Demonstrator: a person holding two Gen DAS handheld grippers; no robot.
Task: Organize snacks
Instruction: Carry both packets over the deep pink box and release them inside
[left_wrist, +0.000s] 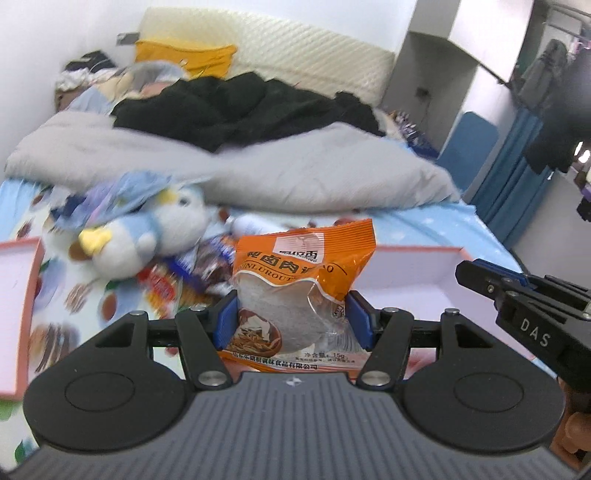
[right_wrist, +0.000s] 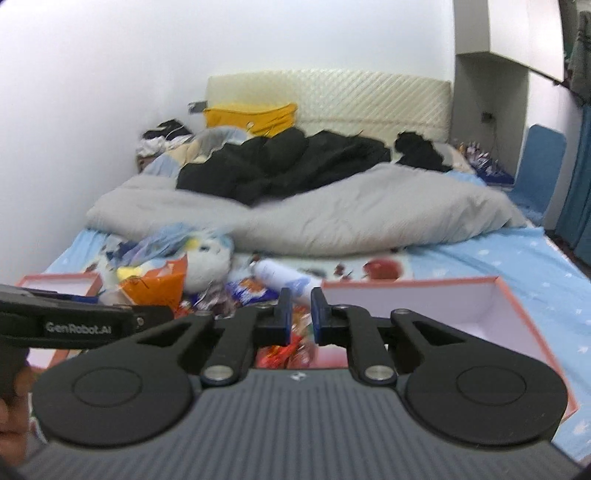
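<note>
Gripping the orange packet (left_wrist: 301, 284) across its lower half, the left tongs (left_wrist: 291, 317) stand fairly wide, both blue pads (left_wrist: 226, 319) pressed into its sides, so the packet stands upright between the jaws, above the heap of snacks (left_wrist: 188, 277) beyond and left of them. It looks light and puffy, a soft crinkly film around a pale cake; I judge it will dent rather than break, yet the glossy film could slide, so a hold low across the filled body suits it better than the thin top seal. The right tongs (right_wrist: 297, 314) are nearly clenched, with only a narrow gap between the pads and nothing caught in it as far as the blurred view lets me tell; red wrappers (right_wrist: 291, 350) lie below and past them. An open pink box (right_wrist: 491, 314) sits just to the right of those jaws, seemingly empty, and a white bottle (right_wrist: 282, 275) lies just ahead.
</note>
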